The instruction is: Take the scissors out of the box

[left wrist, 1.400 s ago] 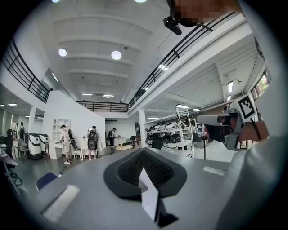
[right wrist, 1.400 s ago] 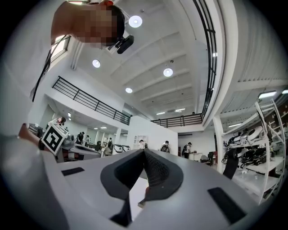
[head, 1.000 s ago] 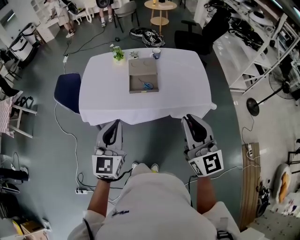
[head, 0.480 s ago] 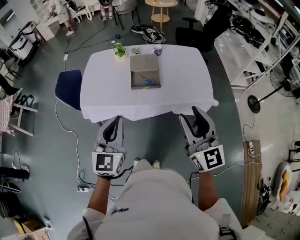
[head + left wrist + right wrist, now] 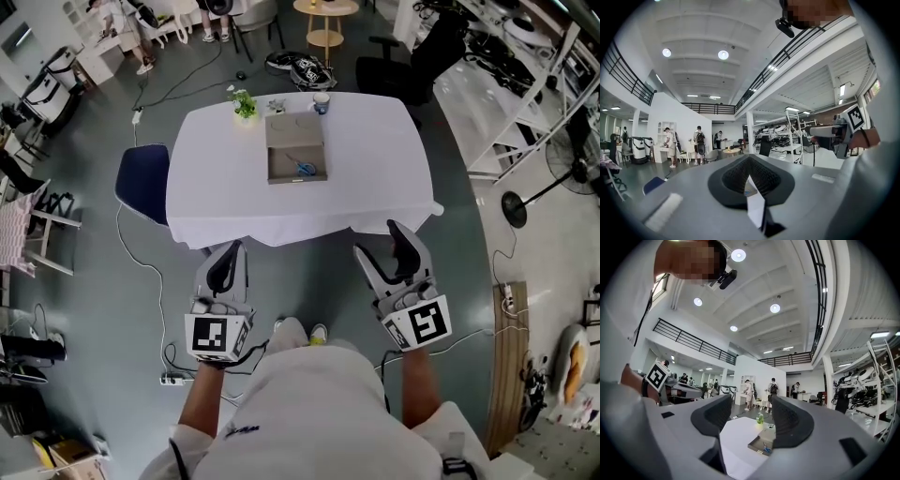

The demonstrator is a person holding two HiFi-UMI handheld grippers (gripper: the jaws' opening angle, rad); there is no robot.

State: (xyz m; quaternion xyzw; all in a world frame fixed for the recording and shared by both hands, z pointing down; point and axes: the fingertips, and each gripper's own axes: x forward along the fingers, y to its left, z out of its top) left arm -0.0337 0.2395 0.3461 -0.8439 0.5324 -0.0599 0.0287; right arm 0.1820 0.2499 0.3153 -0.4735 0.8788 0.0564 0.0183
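The open grey box lies at the far side of the white-clothed table, with the blue-handled scissors in its near end. Both grippers hover over the floor, short of the table's near edge and well away from the box. My left gripper is shut with nothing in it; its pads meet in the left gripper view. The jaws of my right gripper have just been opening and stand wide with nothing between them. Through their gap I see the box and the scissors.
A small potted plant and a cup stand at the table's far edge. A blue chair sits at its left, a black office chair behind it. Cables and a power strip lie on the floor. Shelving lines the right.
The right gripper's jaws have spread from nearly shut to wide apart. The left gripper stays shut. The table sits slightly lower in the head view.
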